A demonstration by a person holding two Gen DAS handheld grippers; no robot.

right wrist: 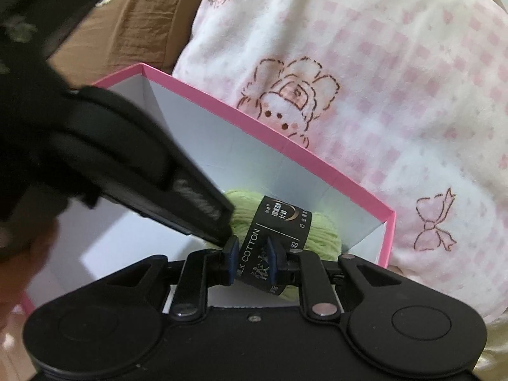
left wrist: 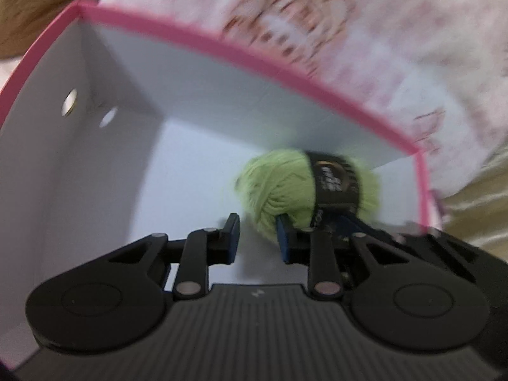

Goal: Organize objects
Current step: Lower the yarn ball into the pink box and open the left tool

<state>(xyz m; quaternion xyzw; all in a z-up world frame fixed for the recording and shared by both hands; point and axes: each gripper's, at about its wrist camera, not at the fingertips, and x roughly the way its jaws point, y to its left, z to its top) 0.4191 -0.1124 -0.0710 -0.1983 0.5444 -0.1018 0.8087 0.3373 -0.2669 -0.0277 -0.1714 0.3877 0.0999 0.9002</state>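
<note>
A ball of light green yarn (left wrist: 279,190) (right wrist: 320,231) with a black paper label (left wrist: 336,184) (right wrist: 279,219) lies in the far right corner of a white box with a pink rim (left wrist: 222,54) (right wrist: 254,114). My right gripper (right wrist: 253,258) is shut on the yarn, with its blue pads pinching the label band. It shows as a blue-tipped finger (left wrist: 352,222) in the left wrist view. My left gripper (left wrist: 257,241) is inside the box, shut down to a narrow gap that holds nothing, and its right finger touches the yarn. Its dark body (right wrist: 190,197) reaches in from the left.
The box sits on a pink-and-white blanket with cartoon prints (right wrist: 381,95) (left wrist: 349,31). Brown fabric (right wrist: 133,25) (left wrist: 31,6) lies beyond the far left corner. Two round holes (left wrist: 70,101) pierce the left wall. A blurred hand (right wrist: 19,254) is at the lower left.
</note>
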